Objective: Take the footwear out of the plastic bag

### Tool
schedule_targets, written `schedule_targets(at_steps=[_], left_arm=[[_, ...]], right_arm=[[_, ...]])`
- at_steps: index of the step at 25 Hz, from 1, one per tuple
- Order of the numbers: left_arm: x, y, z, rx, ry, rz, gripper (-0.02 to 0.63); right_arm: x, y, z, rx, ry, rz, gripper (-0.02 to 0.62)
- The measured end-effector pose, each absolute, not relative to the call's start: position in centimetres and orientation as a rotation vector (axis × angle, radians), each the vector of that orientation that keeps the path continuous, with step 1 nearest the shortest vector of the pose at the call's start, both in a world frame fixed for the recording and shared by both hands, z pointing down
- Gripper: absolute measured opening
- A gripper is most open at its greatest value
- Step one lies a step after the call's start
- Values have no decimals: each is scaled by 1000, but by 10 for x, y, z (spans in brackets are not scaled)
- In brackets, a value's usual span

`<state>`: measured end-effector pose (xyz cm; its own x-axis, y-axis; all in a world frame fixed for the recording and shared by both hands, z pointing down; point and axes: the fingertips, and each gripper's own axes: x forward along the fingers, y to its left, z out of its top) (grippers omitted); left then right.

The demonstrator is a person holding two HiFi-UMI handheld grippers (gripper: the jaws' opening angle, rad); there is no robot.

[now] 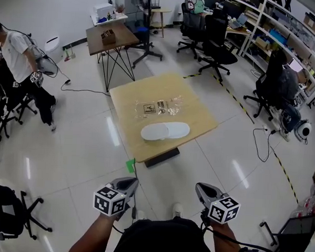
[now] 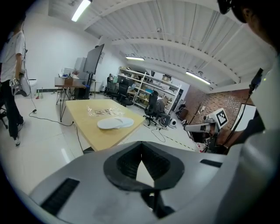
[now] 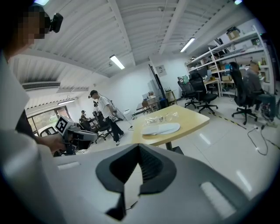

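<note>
slippers (image 1: 165,131) lie well ahead of the closed, empty left claw (image 1: 129,182) and right claw (image 1: 201,188).

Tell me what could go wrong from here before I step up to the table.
1. The slippers lie toward the near edge of the table. The left gripper and right gripper, both shut, could shove them off if they arrive low.
2. The clear bag behind them lies flat and looks light, so it may slide instead of being pinched.
3. A cable crosses the floor left of the table, a possible trip.
</note>
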<state>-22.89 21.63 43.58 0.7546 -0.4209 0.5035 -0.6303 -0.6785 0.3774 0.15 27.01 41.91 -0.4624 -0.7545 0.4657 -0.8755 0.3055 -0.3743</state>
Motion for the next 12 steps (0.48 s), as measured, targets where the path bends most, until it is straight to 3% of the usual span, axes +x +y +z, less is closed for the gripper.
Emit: schedule_targets(at_steps=[12], left_arm=[[-216, 220, 431, 2426, -810, 506, 8]], right_arm=[[7, 269, 416, 1448, -2381, 880, 0]])
